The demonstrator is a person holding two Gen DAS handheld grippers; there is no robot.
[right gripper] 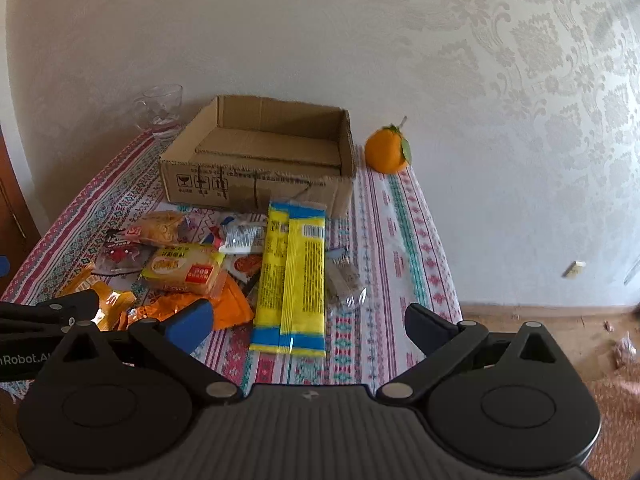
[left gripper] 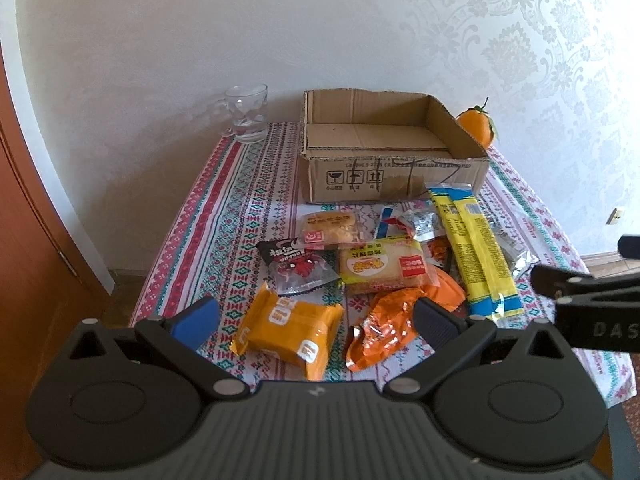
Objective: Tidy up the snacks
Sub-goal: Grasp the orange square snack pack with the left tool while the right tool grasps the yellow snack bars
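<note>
A glass mug (left gripper: 245, 114) stands at the far left corner of the desk (left gripper: 224, 208), which is covered with a patterned cloth, against a pale wall. To its right an open cardboard box (left gripper: 390, 148) sits with nothing visible inside. In front of the box, snack packets lie in a loose heap: a black packet (left gripper: 298, 268), an orange-wrapped cake (left gripper: 290, 330) nearest the left hand-held gripper (left gripper: 316, 318), a clear-wrapped sponge cake (left gripper: 382, 270), a crumpled orange wrapper (left gripper: 384, 328), and a long yellow packet (left gripper: 476, 248) reaching almost to the box's front wall. The left hand-held gripper hovers above the near edge of the heap, its fingers spread wide and holding nothing. The right hand-held gripper (right gripper: 308, 326) hangs over the near end of the long yellow packet, likewise wide open and empty. An orange (right gripper: 386, 152) with a leaf rests just beside the box's right wall, at the far right corner.
</note>
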